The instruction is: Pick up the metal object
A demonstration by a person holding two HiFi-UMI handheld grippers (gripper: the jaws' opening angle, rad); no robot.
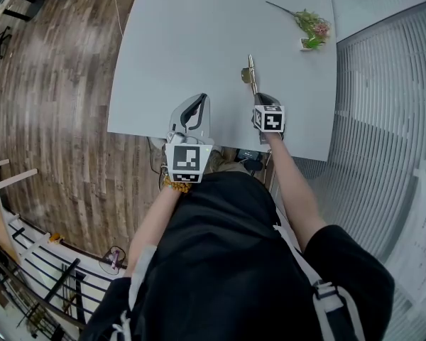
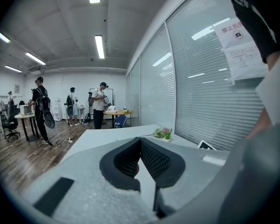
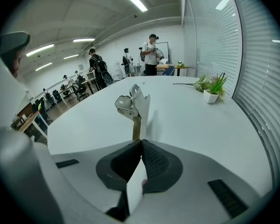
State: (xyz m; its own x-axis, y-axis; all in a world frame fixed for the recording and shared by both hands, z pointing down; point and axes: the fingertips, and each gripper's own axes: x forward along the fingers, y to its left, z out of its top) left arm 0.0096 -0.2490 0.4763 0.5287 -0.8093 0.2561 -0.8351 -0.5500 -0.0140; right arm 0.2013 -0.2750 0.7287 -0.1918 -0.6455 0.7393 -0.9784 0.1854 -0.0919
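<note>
Right gripper point(image 3: 140, 143) jaws pinch only the tip of the metal object point(image 3: 132, 103), I think, so it could swivel loose. Left gripper point(image 2: 140, 140) clenched, empty.

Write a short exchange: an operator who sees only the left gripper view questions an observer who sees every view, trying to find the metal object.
Operator: My view shows only my own closed jaws, a table and a plant. Where is the metal object?
Observer: The metal object is in the right gripper, whose jaws are shut on its flat strip.
Operator: Which way does it point?
Observer: In the head view it sticks straight out ahead of the right gripper, over the white table, with its folded bracket end farthest from the person.
</note>
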